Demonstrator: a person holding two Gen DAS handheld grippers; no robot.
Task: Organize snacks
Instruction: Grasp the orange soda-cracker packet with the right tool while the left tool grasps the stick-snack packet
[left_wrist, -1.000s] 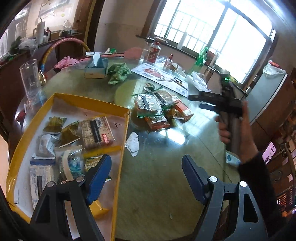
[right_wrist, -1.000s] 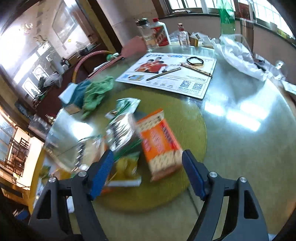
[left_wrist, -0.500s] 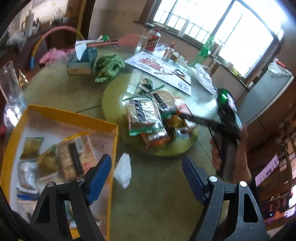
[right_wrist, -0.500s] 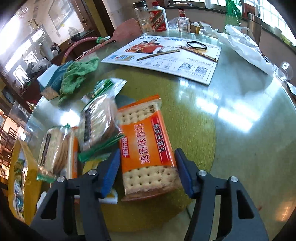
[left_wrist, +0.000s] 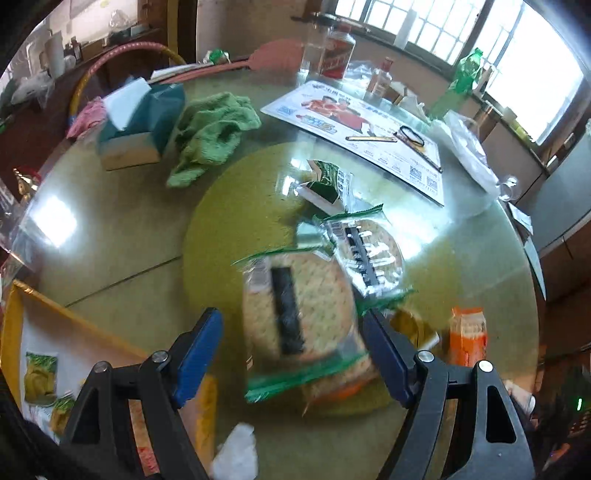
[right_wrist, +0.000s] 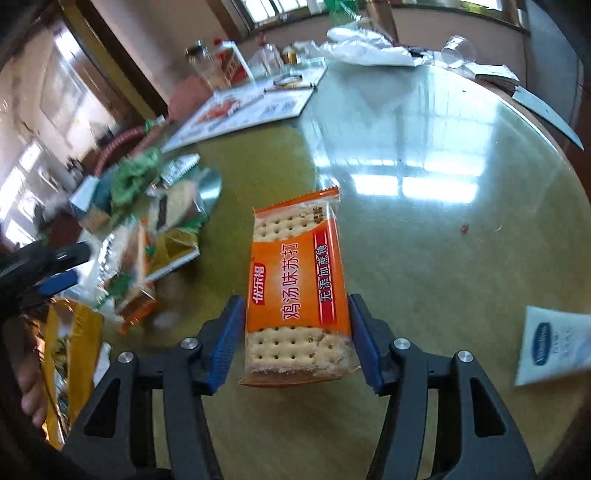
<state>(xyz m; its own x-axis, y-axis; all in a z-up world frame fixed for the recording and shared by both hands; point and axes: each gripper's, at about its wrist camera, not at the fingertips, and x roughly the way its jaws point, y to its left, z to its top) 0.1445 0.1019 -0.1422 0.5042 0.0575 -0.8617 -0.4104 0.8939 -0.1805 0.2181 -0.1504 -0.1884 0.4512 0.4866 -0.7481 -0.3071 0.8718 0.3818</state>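
My right gripper (right_wrist: 295, 314) is shut on an orange cracker pack (right_wrist: 295, 288), its blue pads pressing both long sides, and holds it over the green round table away from the snack pile (right_wrist: 147, 258). The same orange pack (left_wrist: 467, 334) shows at the right of the left wrist view. My left gripper (left_wrist: 291, 325) is open and hangs over a green-edged cracker pack (left_wrist: 317, 295), which shows between its fingers. A second clear pack (left_wrist: 369, 251) lies just behind it. The yellow tray (left_wrist: 74, 320), with several snacks in it, lies at the lower left.
A green cloth (left_wrist: 210, 133), a tissue box (left_wrist: 140, 122), a printed poster (left_wrist: 354, 129) and bottles (left_wrist: 334, 51) sit at the far side. Crumpled white paper (left_wrist: 236, 454) lies beside the tray. A white sachet (right_wrist: 554, 343) lies at the right.
My left gripper has moved from over the tray to above the snack pile. My right gripper has narrowed onto the orange pack and carried it off the pile, rolling as it went.
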